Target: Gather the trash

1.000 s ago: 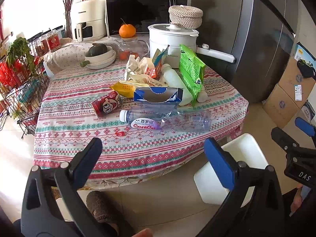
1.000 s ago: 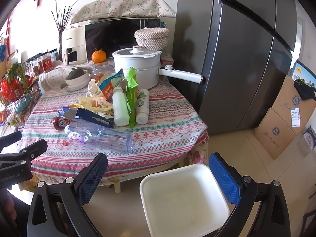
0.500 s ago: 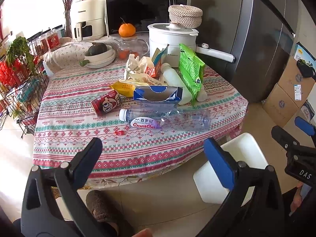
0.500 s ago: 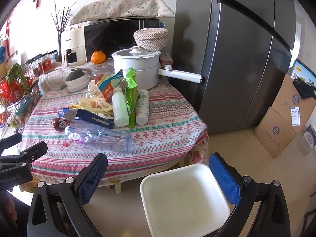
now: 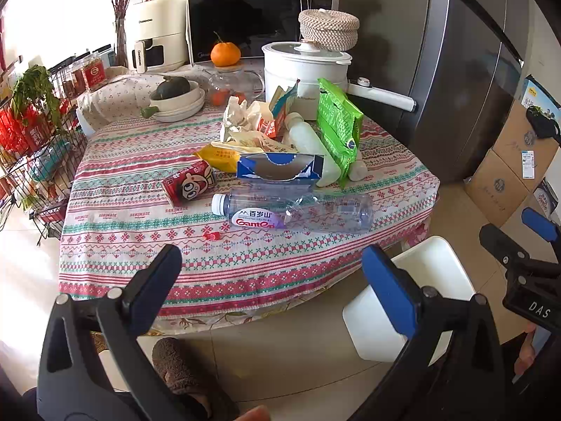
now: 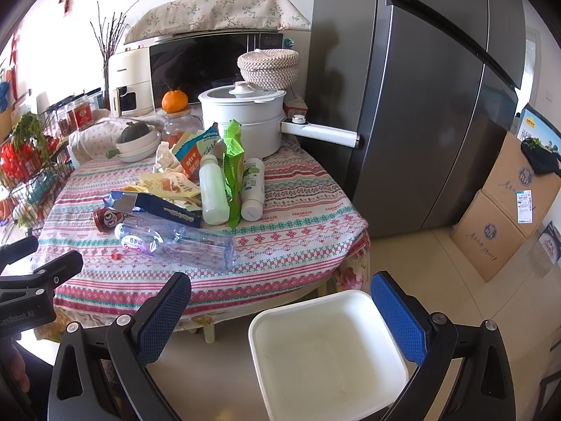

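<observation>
A dark grey refrigerator (image 6: 431,105) stands to the right of the counter (image 5: 140,245), which wears a striped patterned cloth. On the floor at the counter's near right edge sits a white square bin (image 6: 326,354), with nothing visible inside. At the back of the counter are a microwave (image 5: 252,24) and a white lidded pot (image 5: 305,70).

The trash lies in a cluster mid-counter: a clear plastic water bottle (image 5: 298,212) on its side nearest the front edge, a torn blue carton (image 5: 278,166) just behind it, a green snack bag (image 5: 338,129) leaning beside a white milk bottle (image 6: 212,193), a red drink can (image 5: 189,186) on its side to the left, crumpled paper (image 5: 242,115) further back, and a small red cap (image 5: 212,235) alone on the cloth.

Both grippers hover short of the counter — the left gripper (image 5: 270,277) spread wide and holding nothing, the right gripper (image 6: 280,308) likewise wide, above the bin.
</observation>
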{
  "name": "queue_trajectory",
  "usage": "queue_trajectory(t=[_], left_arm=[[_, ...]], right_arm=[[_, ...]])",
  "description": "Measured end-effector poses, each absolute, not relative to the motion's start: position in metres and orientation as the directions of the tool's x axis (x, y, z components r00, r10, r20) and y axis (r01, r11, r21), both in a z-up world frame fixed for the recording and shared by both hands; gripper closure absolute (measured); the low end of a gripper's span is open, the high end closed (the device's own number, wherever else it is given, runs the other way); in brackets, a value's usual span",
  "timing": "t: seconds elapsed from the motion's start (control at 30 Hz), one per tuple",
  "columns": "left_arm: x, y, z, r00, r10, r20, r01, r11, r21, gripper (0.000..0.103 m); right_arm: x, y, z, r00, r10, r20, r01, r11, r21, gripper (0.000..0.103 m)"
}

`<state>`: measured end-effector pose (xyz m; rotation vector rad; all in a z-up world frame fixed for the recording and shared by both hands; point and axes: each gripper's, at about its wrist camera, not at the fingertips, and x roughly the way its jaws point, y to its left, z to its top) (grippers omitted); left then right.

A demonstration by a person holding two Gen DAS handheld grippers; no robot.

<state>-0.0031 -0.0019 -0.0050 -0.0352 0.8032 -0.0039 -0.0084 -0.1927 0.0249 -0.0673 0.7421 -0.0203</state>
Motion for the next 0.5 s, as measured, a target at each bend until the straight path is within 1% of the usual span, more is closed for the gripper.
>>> queue_trajectory(t=[0.5], left_arm=[[-0.0053,-0.0029,-0.0041,0.692,-0.019,-0.721,-0.006,0.999,-0.032,0.001]], right_arm=[[-0.0081,-0.1938,0.0241,0.734,-0.043,-0.678,-0.004,0.998,-0.067,0.000]])
